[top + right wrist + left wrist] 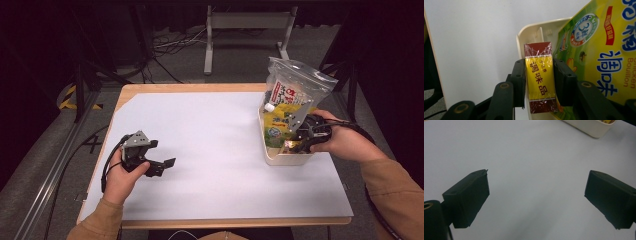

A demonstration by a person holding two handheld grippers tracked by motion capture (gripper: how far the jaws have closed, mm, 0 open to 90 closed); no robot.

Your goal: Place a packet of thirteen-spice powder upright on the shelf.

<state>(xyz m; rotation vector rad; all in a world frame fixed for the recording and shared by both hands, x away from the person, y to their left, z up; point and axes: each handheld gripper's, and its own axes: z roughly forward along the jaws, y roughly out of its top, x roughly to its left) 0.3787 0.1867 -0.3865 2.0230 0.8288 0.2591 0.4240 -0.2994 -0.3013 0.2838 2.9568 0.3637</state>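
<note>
While my right gripper (539,82) reaches into the cream bin (530,31), its jaws flank the yellow-and-red box (539,77) beside the bouillon pouch (599,57); I cannot tell whether the pads press it. My left gripper (536,195) hangs released over the table (529,150).

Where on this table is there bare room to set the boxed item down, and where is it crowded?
The white table is bare from the left gripper across to the cream bin. The bin is crowded: a yellow pouch, a clear bag and the red-and-yellow box between the right gripper's jaws.
</note>
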